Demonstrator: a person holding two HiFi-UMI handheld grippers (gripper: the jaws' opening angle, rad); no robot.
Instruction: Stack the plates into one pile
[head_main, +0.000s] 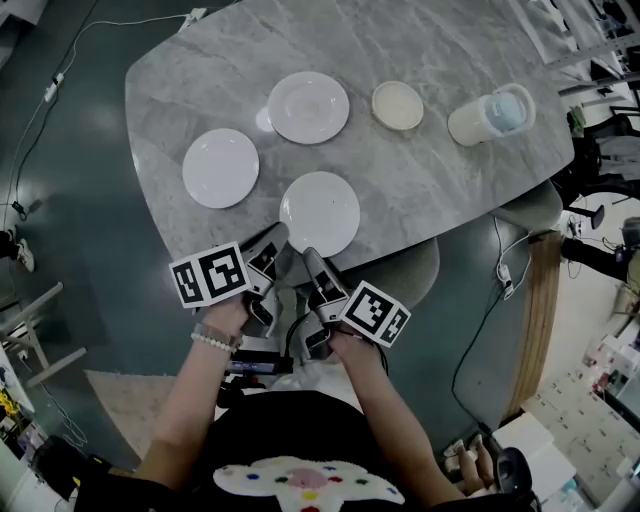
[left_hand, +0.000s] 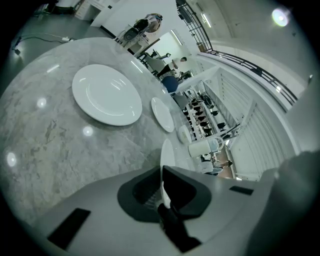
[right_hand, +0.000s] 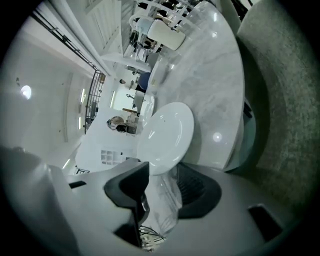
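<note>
The left claw (head_main: 273, 240) is clamped on the rim of the nearest plate (head_main: 322, 215), at the desk (head_main: 450, 190) edge. The right claw (head_main: 311, 262) stands open around that rim. Recommended: lift level, clear the desk, then lower squarely onto the next plate (head_main: 220, 168) beyond.

Grey marble table (head_main: 450, 190), white mug (head_main: 490, 115) on it, grey chair (head_main: 415, 275) tucked beneath edge
</note>
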